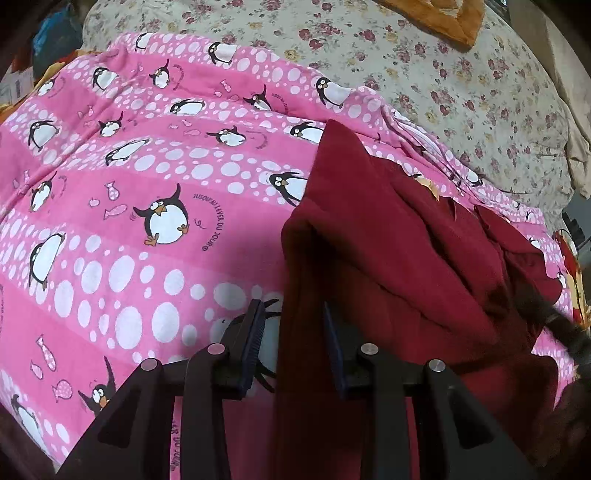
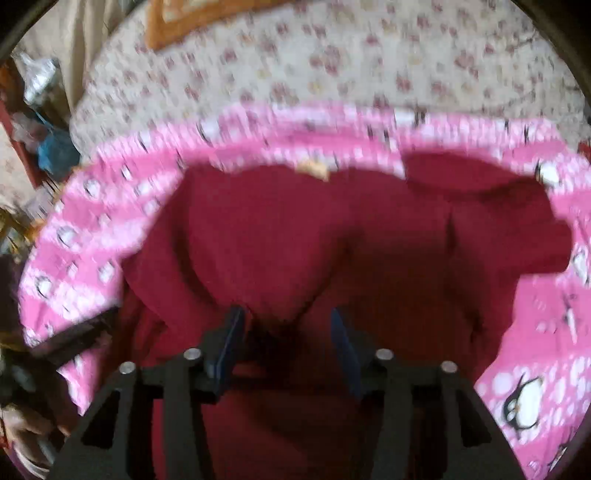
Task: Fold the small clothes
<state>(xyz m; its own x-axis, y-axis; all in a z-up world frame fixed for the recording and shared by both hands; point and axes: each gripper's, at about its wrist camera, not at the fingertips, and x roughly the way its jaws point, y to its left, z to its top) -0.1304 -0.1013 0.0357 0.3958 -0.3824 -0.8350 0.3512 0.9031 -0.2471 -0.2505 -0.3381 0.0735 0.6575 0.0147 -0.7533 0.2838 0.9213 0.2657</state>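
Note:
A dark red garment lies rumpled on a pink penguin-print blanket. My left gripper stands with its jaws apart at the garment's left edge, and a raised fold of the red cloth runs between them. In the blurred right wrist view the red garment fills the middle. My right gripper is over it with its jaws apart and a bunched ridge of the cloth rising between them. Whether either gripper pinches the cloth I cannot tell.
The pink blanket lies on a cream bedspread with red flowers. An orange-brown cloth lies at the far edge. Clutter stands off the bed at the left.

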